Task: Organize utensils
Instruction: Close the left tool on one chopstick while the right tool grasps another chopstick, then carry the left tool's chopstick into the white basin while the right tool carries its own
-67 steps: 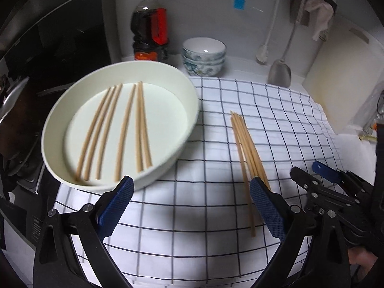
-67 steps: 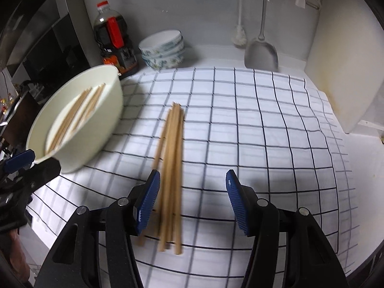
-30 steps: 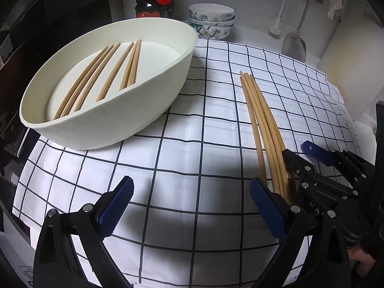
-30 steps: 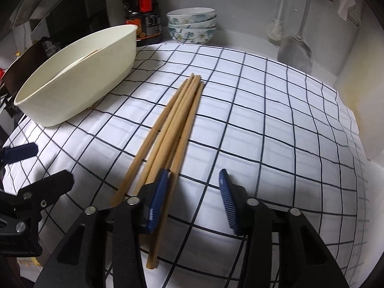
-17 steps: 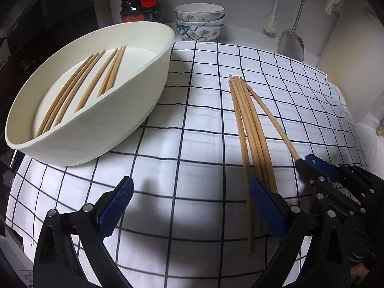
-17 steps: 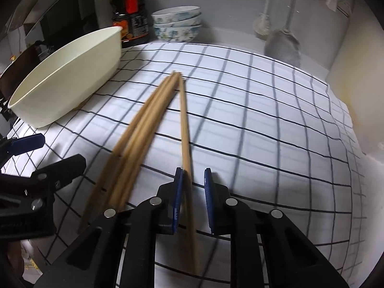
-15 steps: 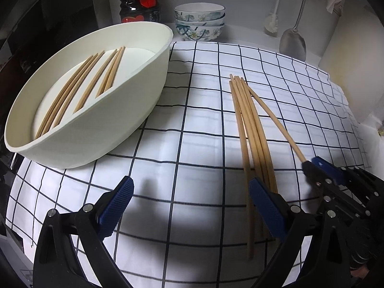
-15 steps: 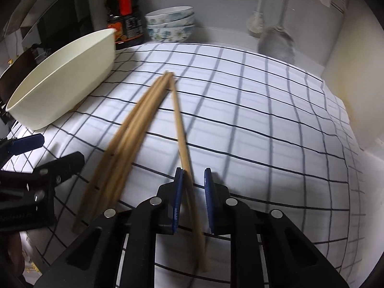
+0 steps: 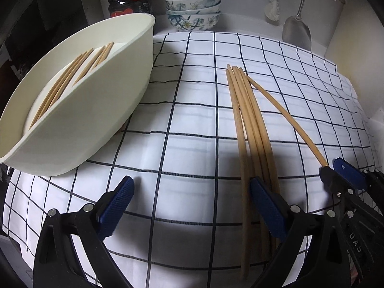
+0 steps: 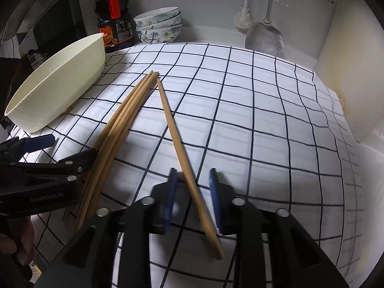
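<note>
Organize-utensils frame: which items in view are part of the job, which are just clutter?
In play:
- single chopstick between right gripper, jaws opening
- chopstick bundle on checked cloth
- white basin

Clutter:
- sauce bottle
- stacked bowls
- spatula
- dish brush

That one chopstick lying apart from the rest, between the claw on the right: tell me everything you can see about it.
The lone chopstick is a plain, light-brown stick, wood or bamboo by its look, slim and straight. It lies flat on the checked cloth, angled away from the bundle, its far tip almost meeting theirs. Its near end passes between the pads of the right claw, whose jaws are opening; no pad visibly presses it.
</note>
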### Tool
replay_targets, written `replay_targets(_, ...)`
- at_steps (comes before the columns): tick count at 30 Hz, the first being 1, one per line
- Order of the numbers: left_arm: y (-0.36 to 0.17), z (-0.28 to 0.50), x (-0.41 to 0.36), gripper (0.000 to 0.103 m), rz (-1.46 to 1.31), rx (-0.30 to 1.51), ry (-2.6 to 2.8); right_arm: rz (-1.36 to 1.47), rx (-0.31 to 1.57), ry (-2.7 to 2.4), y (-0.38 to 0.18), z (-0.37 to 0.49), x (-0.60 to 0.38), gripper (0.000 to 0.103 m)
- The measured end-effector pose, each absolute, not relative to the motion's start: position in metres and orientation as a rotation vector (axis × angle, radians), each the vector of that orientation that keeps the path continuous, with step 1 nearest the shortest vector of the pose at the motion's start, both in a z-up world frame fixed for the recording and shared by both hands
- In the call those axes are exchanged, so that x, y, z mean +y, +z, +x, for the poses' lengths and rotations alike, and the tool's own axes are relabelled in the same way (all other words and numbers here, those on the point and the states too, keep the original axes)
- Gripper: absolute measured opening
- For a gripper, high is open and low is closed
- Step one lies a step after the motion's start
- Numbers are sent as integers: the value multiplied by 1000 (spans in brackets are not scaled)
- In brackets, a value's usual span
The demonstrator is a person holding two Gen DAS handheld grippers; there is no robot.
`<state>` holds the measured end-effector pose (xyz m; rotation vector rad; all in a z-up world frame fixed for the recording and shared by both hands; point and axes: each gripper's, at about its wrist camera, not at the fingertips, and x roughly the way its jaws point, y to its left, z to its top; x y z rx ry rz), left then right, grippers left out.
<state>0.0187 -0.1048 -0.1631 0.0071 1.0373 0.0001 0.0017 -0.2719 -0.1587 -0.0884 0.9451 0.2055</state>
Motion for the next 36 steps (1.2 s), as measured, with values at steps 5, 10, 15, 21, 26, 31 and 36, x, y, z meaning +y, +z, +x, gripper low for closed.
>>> replay_targets(5, -160, 24, -111, 77, 13, 1021, -16, -104, 945, 218, -159, 16, -268, 30)
replay_targets(10, -156, 29, -123, 46, 28, 1005, -57, -135, 942, 246, -160, 31, -260, 30)
replay_targets(15, -154, 30, -132, 18, 35, 1004, -98, -146, 940, 268, -160, 36, -257, 12)
replay_targets(21, -154, 31, -140, 7, 31, 1009, -134, -149, 936, 258, -160, 32, -260, 6)
replay_targets(26, -154, 31, -145, 7, 8, 1024, -171, -102, 941, 229, -159, 28, -269, 6)
replay_targets(31, -151, 32, -151, 7, -14, 1041, -205, -49, 943, 193, -155, 22, -283, 6)
replay_targets(36, -133, 32, -150, 7, -20, 1017, -231, 22, 928, 172, -138, 16, -295, 6)
